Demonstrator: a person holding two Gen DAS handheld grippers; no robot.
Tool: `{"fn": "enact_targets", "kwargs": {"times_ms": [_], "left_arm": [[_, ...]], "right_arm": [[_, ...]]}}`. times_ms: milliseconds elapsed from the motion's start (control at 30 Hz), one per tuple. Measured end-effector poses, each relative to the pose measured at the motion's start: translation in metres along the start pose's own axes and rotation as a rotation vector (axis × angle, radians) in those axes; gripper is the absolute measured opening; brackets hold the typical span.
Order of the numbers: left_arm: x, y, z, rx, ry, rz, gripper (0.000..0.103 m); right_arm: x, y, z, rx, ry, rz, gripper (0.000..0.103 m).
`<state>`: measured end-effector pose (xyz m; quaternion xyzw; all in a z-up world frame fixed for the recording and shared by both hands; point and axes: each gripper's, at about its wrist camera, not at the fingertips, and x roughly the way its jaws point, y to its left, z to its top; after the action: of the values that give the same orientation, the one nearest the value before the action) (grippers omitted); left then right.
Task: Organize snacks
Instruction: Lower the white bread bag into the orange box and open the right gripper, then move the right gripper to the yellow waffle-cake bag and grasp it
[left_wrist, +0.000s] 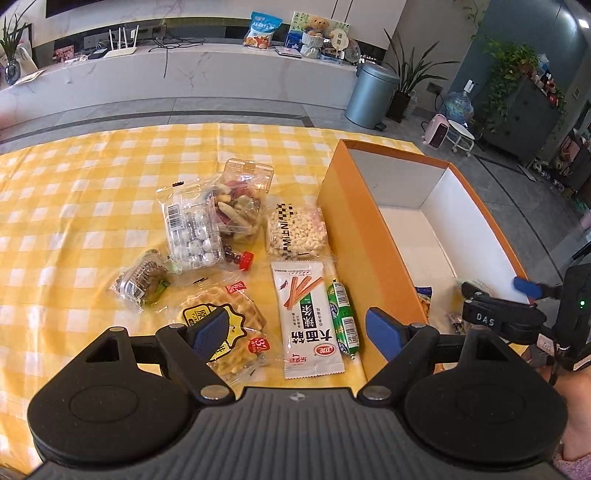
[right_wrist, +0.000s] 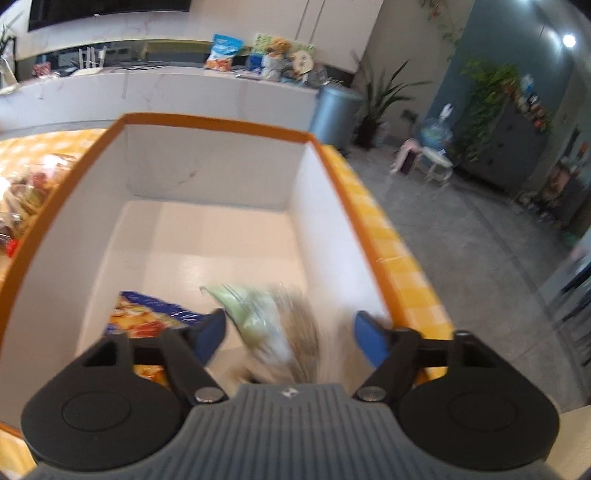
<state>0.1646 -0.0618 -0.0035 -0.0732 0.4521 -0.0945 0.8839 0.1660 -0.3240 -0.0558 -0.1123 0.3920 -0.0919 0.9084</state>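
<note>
Green packet (right_wrist: 266, 321) motion-blurred, unreadable

The far half of the orange box (right_wrist: 207, 236) is left bare, its near end taken by two packets (right_wrist: 266, 317). The tablecloth's (left_wrist: 74, 177) left and far edges are unobstructed; snacks (left_wrist: 229, 236) are crowded against the box's left wall.

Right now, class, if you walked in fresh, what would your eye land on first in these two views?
First, the big orange box with white inside walls, at the right of the yellow checked tablecloth. Next, the cluster of snack packets left of it, such as the waffle and the white breadstick packet. Then the right tongs, open above a blurred green-and-clear packet in the box.
</note>
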Motion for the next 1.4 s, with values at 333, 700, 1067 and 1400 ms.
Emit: {"fn": "enact_targets", "kwargs": {"times_ms": [333, 700, 1067, 1400], "left_arm": [[-0.016, 0.012, 0.000, 0.007, -0.010, 0.021, 0.096], [-0.070, 0.079, -0.003, -0.104, -0.087, 0.083, 0.095], [-0.083, 0.143, -0.021, -0.254, -0.119, 0.045, 0.095], [-0.056, 0.180, -0.039, -0.298, -0.099, 0.042, 0.095]], "right_arm": [[-0.034, -0.014, 0.018, 0.131, -0.125, 0.097, 0.098], [-0.094, -0.014, 0.029, 0.329, -0.184, 0.257, 0.100], [-0.151, 0.069, 0.045, 0.210, -0.265, 0.352, 0.100], [-0.135, 0.147, 0.039, 0.152, -0.158, 0.431, 0.100]]}}
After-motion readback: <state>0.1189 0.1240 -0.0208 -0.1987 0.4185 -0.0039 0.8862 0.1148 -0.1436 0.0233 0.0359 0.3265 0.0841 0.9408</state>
